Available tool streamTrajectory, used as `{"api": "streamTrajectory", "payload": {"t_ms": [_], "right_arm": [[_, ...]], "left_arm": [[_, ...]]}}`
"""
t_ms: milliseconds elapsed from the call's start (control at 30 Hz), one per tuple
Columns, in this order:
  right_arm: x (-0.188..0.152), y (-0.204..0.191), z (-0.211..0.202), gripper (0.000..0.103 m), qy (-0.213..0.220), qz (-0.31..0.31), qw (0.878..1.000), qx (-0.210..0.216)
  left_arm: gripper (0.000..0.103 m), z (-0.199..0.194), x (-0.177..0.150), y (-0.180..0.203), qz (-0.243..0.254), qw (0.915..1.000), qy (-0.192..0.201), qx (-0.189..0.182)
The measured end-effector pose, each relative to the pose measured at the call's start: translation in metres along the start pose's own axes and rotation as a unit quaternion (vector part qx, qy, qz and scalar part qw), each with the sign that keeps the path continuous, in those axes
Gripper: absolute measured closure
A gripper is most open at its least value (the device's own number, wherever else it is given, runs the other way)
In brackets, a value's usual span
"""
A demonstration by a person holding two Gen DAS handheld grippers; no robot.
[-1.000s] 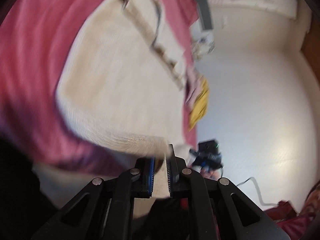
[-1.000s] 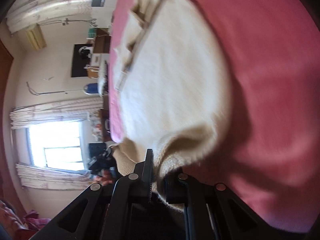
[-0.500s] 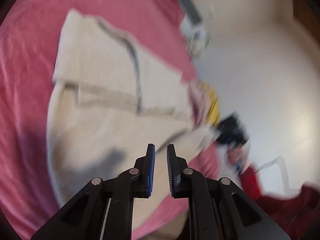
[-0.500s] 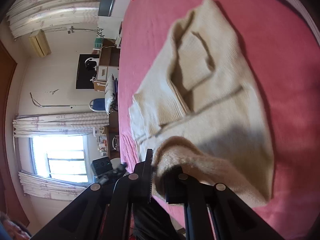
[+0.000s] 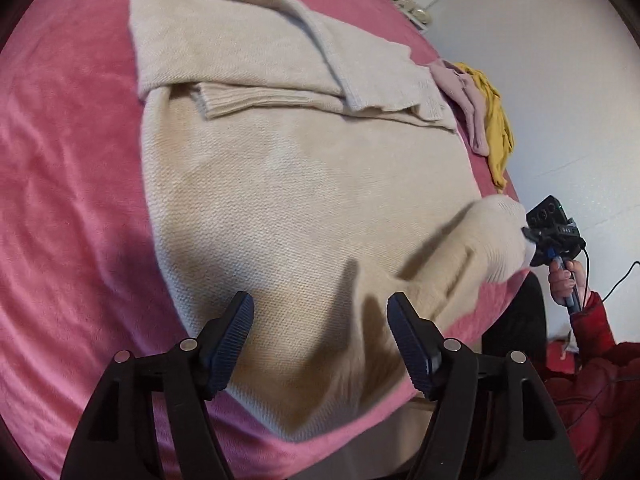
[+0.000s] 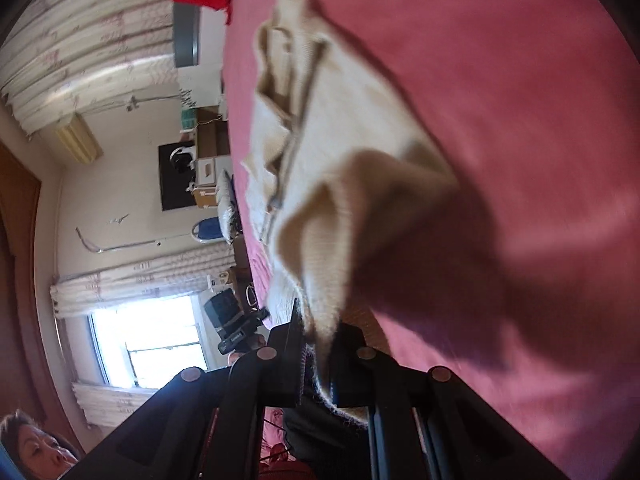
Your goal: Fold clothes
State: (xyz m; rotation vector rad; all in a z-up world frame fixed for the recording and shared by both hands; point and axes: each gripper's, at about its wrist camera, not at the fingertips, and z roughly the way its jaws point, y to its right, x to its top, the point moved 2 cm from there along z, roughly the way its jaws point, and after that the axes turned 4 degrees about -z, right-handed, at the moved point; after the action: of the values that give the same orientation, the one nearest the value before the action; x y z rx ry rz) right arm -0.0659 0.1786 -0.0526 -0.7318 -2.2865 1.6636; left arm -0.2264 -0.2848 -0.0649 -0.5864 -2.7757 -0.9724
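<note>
Cream sweater (image 5: 296, 184) lies spread on the pink bed (image 5: 72, 184), sleeves folded across its top; no containers show. Left tool (image 5: 320, 316) has just been opening and hovers wide, with nothing gripped. Right tool (image 6: 318, 344) pinches the sweater's lifted corner

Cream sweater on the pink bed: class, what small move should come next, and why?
Probably carry the lifted corner across and lay it on the cream sweater. The right hand-held gripper pinches that corner, raised off the pink bed; the left hand-held gripper has just opened, nothing between its jaws.
</note>
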Motion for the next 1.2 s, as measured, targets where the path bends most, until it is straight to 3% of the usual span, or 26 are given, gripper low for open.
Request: {"api": "streamTrajectory", "payload": {"t_ms": [167, 333, 367, 433, 533, 567, 633, 667, 767, 833, 900, 933, 967, 1000, 1033, 1100, 1200], "right_arm": [[-0.018, 0.02, -0.003, 0.096, 0.008, 0.027, 1.0, 0.005], [-0.022, 0.021, 0.001, 0.096, 0.014, 0.036, 0.999, 0.004], [-0.021, 0.021, 0.002, 0.096, 0.015, 0.037, 0.999, 0.004], [-0.02, 0.022, 0.002, 0.095, 0.02, 0.041, 0.999, 0.004], [-0.018, 0.024, 0.001, 0.094, 0.027, 0.047, 0.999, 0.005], [-0.017, 0.024, 0.002, 0.094, 0.027, 0.047, 0.999, 0.004], [-0.016, 0.027, 0.002, 0.093, 0.027, 0.049, 0.998, 0.003], [-0.016, 0.029, 0.002, 0.093, 0.025, 0.052, 0.998, 0.003], [-0.017, 0.033, -0.001, 0.092, 0.024, 0.051, 0.998, 0.0], [-0.018, 0.035, -0.004, 0.089, 0.025, 0.049, 0.998, -0.002], [-0.018, 0.035, -0.006, 0.089, 0.024, 0.042, 0.999, -0.007], [-0.017, 0.034, -0.008, 0.089, 0.024, 0.036, 0.999, -0.011], [-0.017, 0.032, -0.009, 0.089, 0.023, 0.031, 0.999, -0.014], [-0.016, 0.032, -0.009, 0.089, 0.021, 0.027, 0.999, -0.016], [-0.015, 0.031, -0.009, 0.089, 0.02, 0.025, 0.999, -0.014], [-0.015, 0.03, -0.008, 0.089, 0.018, 0.022, 1.0, -0.006], [-0.016, 0.027, -0.005, 0.089, 0.014, 0.017, 1.0, 0.004]], "left_arm": [[0.031, 0.008, -0.021, 0.021, 0.051, 0.9978, -0.027, -0.033], [0.032, 0.007, -0.028, 0.035, 0.083, 0.9955, -0.031, -0.034], [0.04, 0.007, -0.032, 0.038, 0.089, 0.9946, -0.038, -0.038], [0.08, 0.013, -0.041, 0.048, 0.117, 0.9913, -0.057, -0.019], [0.086, 0.011, -0.05, 0.054, 0.137, 0.9889, -0.057, 0.012], [0.086, 0.006, -0.054, 0.056, 0.143, 0.9883, -0.053, 0.003], [0.085, -0.003, -0.071, 0.074, 0.212, 0.9761, -0.048, 0.009], [0.085, -0.003, -0.083, 0.083, 0.255, 0.9651, -0.057, 0.025], [0.08, 0.012, -0.126, 0.098, 0.326, 0.9322, -0.15, 0.046], [0.08, 0.019, -0.135, 0.089, 0.29, 0.938, -0.172, 0.078], [0.08, 0.008, -0.12, 0.065, 0.148, 0.9784, -0.133, 0.056], [0.074, 0.002, -0.112, 0.053, 0.073, 0.9901, -0.111, 0.044], [0.066, -0.005, -0.108, 0.042, 0.009, 0.9963, -0.083, 0.019], [0.046, -0.011, -0.108, 0.033, -0.038, 0.9975, -0.059, 0.011], [0.035, -0.012, -0.11, 0.031, -0.06, 0.997, -0.049, 0.011], [0.031, -0.008, -0.115, 0.036, -0.065, 0.9971, -0.038, -0.014], [0.031, 0.0, -0.117, 0.028, -0.15, 0.9875, -0.002, -0.047]]}}
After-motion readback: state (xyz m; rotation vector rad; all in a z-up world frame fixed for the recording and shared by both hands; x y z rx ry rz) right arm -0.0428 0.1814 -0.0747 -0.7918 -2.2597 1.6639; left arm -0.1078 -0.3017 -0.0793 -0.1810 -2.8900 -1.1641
